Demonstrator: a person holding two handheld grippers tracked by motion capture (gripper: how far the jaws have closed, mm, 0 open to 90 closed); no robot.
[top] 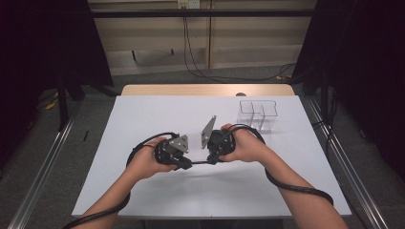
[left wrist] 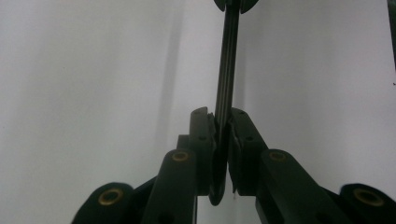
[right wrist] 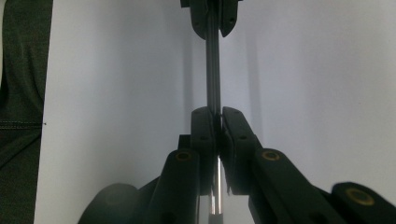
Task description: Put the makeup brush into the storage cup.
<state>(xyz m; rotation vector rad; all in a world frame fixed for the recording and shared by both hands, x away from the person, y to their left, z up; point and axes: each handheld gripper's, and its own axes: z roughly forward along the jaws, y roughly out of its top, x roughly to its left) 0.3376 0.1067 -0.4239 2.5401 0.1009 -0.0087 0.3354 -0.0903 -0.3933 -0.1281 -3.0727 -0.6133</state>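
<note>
Both grippers hold one thin dark rod

The left gripper (top: pixel 184 164) and right gripper (top: pixel 211 161) meet near the middle of the white worktop (top: pixel 143 119), each with fingers pinched tight on one end of the thin rod (top: pixel 198 163). The clear plastic organizer (top: pixel 258 114) waits at two o'clock with nothing in it. The pick-up looks done; the putting away is left.

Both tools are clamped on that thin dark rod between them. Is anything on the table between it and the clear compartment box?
Nothing visible. The rod is held between the left tool and right tool; the white table toward the clear box looks bare.
</note>
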